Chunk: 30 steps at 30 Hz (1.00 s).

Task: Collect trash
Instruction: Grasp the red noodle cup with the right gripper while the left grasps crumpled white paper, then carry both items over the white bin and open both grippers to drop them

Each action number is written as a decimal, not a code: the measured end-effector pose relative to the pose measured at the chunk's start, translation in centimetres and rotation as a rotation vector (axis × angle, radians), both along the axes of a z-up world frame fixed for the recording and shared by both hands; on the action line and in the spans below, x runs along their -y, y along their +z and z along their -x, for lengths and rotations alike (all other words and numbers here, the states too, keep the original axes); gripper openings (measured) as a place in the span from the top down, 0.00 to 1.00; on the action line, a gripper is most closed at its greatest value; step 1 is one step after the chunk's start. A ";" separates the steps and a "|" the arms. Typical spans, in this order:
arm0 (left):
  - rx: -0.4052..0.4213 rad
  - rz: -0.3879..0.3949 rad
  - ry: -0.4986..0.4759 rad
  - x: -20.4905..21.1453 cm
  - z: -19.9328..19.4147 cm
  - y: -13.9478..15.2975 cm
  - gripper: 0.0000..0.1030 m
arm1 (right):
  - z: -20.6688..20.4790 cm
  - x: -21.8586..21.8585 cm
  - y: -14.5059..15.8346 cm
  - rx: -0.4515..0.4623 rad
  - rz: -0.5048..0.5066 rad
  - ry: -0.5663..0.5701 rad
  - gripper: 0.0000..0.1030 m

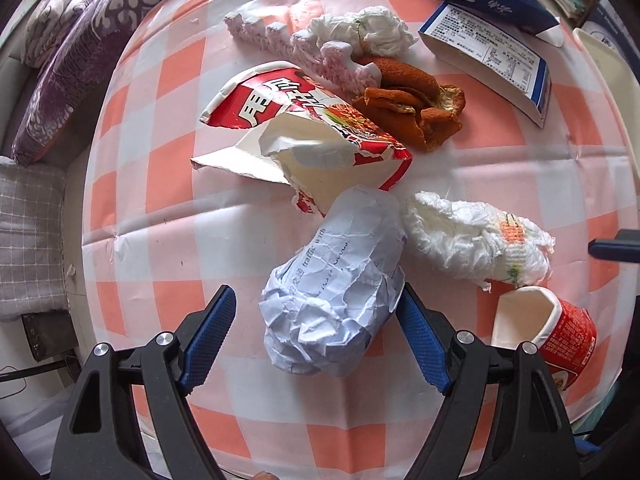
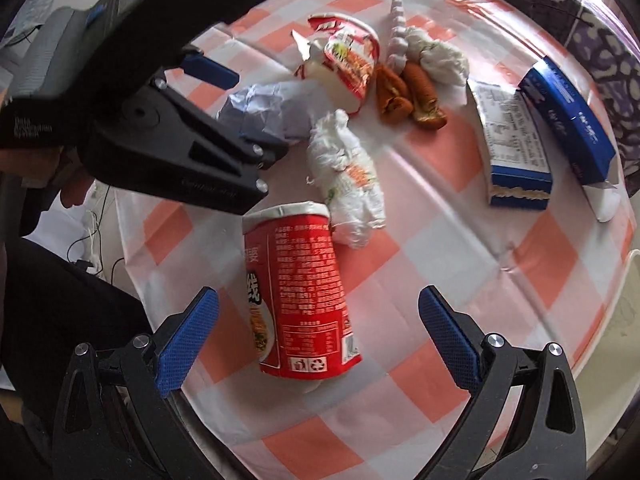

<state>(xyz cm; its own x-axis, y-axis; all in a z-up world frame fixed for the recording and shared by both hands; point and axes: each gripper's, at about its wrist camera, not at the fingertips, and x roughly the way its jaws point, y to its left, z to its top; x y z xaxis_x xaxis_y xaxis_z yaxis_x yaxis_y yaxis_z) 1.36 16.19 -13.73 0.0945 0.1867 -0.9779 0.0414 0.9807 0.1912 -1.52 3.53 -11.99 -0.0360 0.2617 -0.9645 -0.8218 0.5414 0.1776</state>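
Trash lies on a pink-and-white checked tablecloth (image 1: pixel 160 208). My left gripper (image 1: pixel 316 332) is open, its blue fingers on either side of a crumpled white paper ball (image 1: pixel 340 280), which also shows in the right wrist view (image 2: pixel 264 108). My right gripper (image 2: pixel 320 336) is open around a red paper cup (image 2: pixel 300 292) lying on its side; the cup also shows in the left wrist view (image 1: pixel 556 328). A crumpled tissue (image 1: pixel 476 244), a torn red noodle-cup wrapper (image 1: pixel 304 120), orange peel (image 1: pixel 416 100) and a second tissue wad (image 1: pixel 368 32) lie beyond.
A white foam strip (image 1: pixel 280 40) lies at the back. Two opened blue-and-white cartons (image 2: pixel 516 144) (image 2: pixel 568 120) sit at the right. Purple patterned cushions (image 1: pixel 76 52) lie beyond the table's left edge. A white tray edge (image 2: pixel 628 320) is at the far right.
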 end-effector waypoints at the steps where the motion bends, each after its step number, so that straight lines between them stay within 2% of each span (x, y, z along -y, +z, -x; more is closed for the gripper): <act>1: 0.001 0.009 0.002 -0.1 0.0 -0.1 0.23 | 0.1 -0.3 -0.5 -0.008 0.016 -0.004 0.07; 3: -0.006 0.017 0.005 -0.4 0.0 -0.6 0.23 | 0.0 -0.7 -1.2 -0.019 0.039 -0.014 0.09; 5: -0.002 0.049 0.015 -0.8 0.1 -0.8 0.26 | -0.2 -1.0 -1.4 -0.015 0.056 -0.021 0.21; 6: 0.001 0.082 0.028 -1.0 0.3 -0.7 0.36 | -0.4 -1.0 -1.0 0.001 0.049 -0.024 0.25; 7: 0.002 0.114 0.042 -1.2 0.3 -0.6 0.44 | -0.6 -1.0 -0.7 0.005 0.040 -0.028 0.41; 8: 0.004 0.127 0.057 -1.5 0.3 -0.4 0.44 | -1.0 -0.9 -0.3 -0.008 0.027 -0.037 0.53; 10: 0.009 0.125 0.073 -1.9 0.3 -0.2 0.46 | -2.3 -0.6 0.4 -0.052 -0.004 -0.082 0.54; 16: 0.095 0.178 0.136 -3.5 -0.4 2.5 0.46 | -6.3 0.5 4.5 -0.004 -0.079 -0.154 0.54; 20: 0.180 0.214 0.202 -4.2 -1.0 4.6 0.46 | -9.4 1.5 7.9 0.071 -0.151 -0.233 0.54; 24: 0.258 0.235 0.282 -4.7 -2.2 5.9 0.46 | -11.1 2.6 10.8 0.195 -0.193 -0.322 0.54; 30: 0.386 0.249 0.362 -3.7 -3.1 7.9 0.46 | -10.8 4.4 12.5 0.333 -0.238 -0.462 0.53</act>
<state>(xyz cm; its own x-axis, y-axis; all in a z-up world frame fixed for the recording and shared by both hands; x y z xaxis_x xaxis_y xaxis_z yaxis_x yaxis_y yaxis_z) 4.42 19.87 -5.85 0.4256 0.0419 -0.9040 -0.3311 0.9369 -0.1125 9.29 -0.83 0.52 0.4256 0.3874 -0.8178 -0.5440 0.8317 0.1109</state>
